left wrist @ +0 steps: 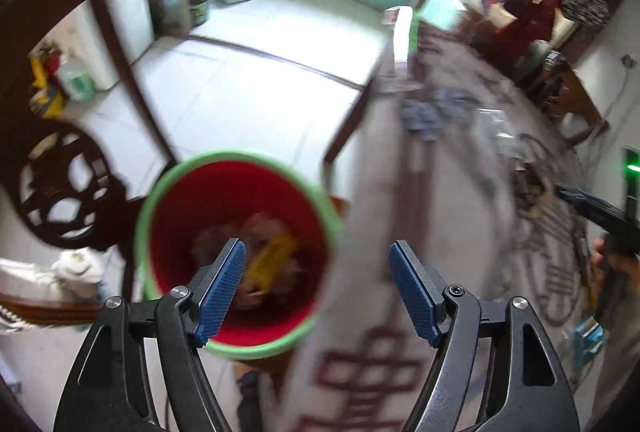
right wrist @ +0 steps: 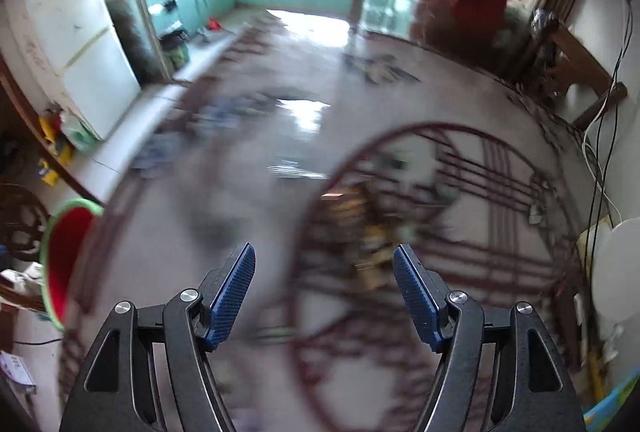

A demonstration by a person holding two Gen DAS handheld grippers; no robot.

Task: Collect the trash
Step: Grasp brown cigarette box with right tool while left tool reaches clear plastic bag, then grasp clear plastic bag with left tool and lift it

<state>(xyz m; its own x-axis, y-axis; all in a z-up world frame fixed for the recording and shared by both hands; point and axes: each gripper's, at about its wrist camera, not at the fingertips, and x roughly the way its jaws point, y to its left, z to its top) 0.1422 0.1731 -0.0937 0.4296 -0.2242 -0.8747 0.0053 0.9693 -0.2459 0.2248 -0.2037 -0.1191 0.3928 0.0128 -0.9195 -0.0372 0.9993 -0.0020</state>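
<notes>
A red bucket with a green rim [left wrist: 156, 200] stands just off the table's left edge; inside lie a yellow wrapper [left wrist: 272, 262] and crumpled scraps. My left gripper [left wrist: 318, 288] is open and empty, hovering above the bucket's right side and the table edge. My right gripper [right wrist: 324, 288] is open and empty above the patterned tablecloth [right wrist: 260, 212]. A blurred yellow-brown pile of trash [right wrist: 372, 244] lies on the cloth just ahead of its right finger. The bucket also shows in the right wrist view [right wrist: 64, 252] at the far left. Both views are motion-blurred.
A blue crumpled wrapper [left wrist: 420, 112] and clear plastic [left wrist: 496, 128] lie farther along the table. A carved dark wooden chair [left wrist: 60, 192] stands left of the bucket. A white fridge [right wrist: 72, 32] stands at the left. Cables [right wrist: 600, 152] hang at the right.
</notes>
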